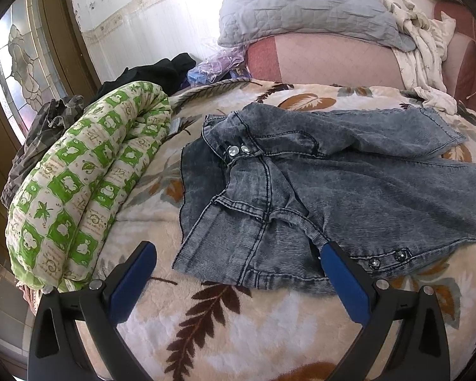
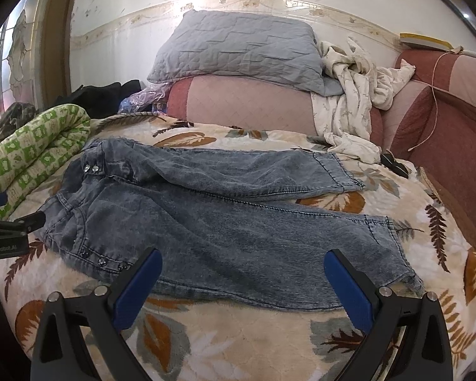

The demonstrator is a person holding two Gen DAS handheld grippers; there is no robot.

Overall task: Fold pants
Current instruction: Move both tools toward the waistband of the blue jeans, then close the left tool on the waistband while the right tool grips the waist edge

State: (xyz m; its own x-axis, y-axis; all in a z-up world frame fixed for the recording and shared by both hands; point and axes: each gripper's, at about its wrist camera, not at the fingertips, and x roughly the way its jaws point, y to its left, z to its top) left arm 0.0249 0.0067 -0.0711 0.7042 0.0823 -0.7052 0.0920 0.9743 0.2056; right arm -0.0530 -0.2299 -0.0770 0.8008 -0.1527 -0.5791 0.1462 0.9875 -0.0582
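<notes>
Grey-blue denim pants (image 1: 349, 187) lie spread on a leaf-patterned blanket (image 1: 238, 324), waistband to the left, both legs running right, side by side. In the right wrist view the pants (image 2: 222, 222) show both leg hems at the right. My left gripper (image 1: 238, 254) is open, hovering over the near waistband corner; its right fingertip (image 1: 330, 250) is at the cloth's edge. My right gripper (image 2: 242, 262) is open above the near leg's lower edge, holding nothing. The left gripper's body shows at the left edge of the right wrist view (image 2: 6, 228).
A rolled green-and-white quilt (image 1: 79, 184) lies left of the pants. A grey pillow (image 2: 238, 54) rests on a pink bolster (image 2: 247, 104) at the back, with a crumpled white garment (image 2: 355, 95). Dark clothes (image 1: 155, 73) are piled at the back left. A small black object (image 2: 393, 162) lies near the far hem.
</notes>
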